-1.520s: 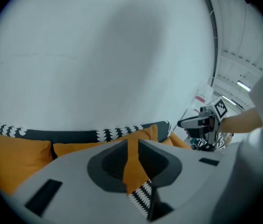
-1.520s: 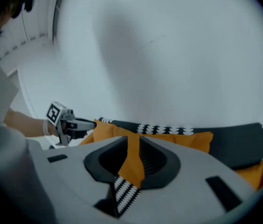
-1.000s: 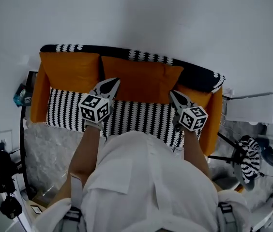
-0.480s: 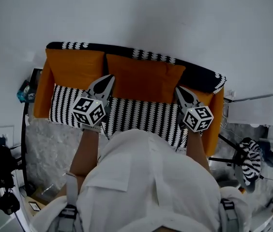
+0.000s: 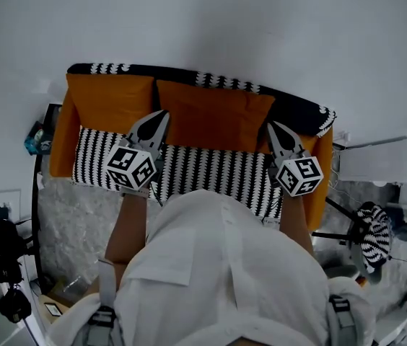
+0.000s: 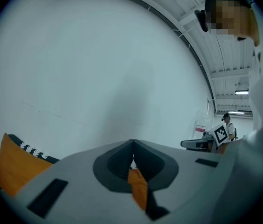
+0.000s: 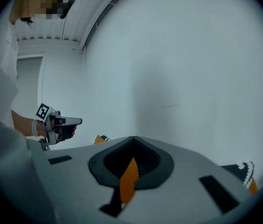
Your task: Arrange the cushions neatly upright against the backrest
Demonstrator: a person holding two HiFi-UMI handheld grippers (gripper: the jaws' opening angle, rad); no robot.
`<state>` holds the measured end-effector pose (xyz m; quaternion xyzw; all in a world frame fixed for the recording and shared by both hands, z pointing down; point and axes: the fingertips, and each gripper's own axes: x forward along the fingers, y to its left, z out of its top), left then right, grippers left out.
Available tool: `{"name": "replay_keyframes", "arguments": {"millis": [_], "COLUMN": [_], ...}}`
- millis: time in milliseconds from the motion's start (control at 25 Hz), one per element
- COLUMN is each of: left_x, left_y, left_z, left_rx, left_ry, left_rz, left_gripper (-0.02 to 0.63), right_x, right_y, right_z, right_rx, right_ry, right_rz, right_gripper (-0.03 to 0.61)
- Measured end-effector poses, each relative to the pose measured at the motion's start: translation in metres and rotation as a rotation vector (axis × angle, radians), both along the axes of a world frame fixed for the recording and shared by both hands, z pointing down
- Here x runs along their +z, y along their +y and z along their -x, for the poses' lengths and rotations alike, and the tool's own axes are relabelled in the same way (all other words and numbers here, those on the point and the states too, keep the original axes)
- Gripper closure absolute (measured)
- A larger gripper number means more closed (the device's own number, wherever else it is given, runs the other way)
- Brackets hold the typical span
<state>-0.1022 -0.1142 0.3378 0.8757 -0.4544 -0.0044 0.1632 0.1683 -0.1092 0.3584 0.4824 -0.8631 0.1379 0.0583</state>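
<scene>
Two orange cushions stand upright against the black-and-white backrest [image 5: 294,111] of a small sofa: one at the left [image 5: 110,99], a wider one in the middle [image 5: 214,117]. My left gripper [image 5: 162,114] is shut and empty, its tip over the seam between the two cushions. My right gripper [image 5: 272,125] is shut and empty, its tip at the middle cushion's right edge. In the left gripper view the shut jaws [image 6: 132,141] point at the wall, with orange fabric showing behind them. The right gripper view shows its shut jaws [image 7: 134,138] the same way.
The striped seat [image 5: 218,171] lies below the cushions, between orange armrests [image 5: 320,182]. A white unit [image 5: 380,161] and a patterned stool [image 5: 372,231] stand at the right. Black camera gear [image 5: 5,254] sits at the left beside a grey rug [image 5: 66,229]. A white wall [image 5: 225,27] rises behind.
Both grippers have drifted slightly apart, the left one to the left and the right one to the right. The cushions have not moved.
</scene>
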Motion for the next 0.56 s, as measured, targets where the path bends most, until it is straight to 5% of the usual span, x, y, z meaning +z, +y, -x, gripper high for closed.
{"name": "replay_keyframes", "arguments": {"millis": [560], "left_x": [-0.0007], "left_y": [-0.0056], "left_z": [-0.0055], "left_rx": [0.008], "left_ry": [-0.003], "left_rz": [-0.006], "left_gripper": [0.600], "right_x": [-0.0072], "right_y": [-0.0015], "right_z": [-0.0060], "right_rx": [0.011], "right_ry": [0.015], "right_rz": [-0.025], "right_gripper": [0.574]}}
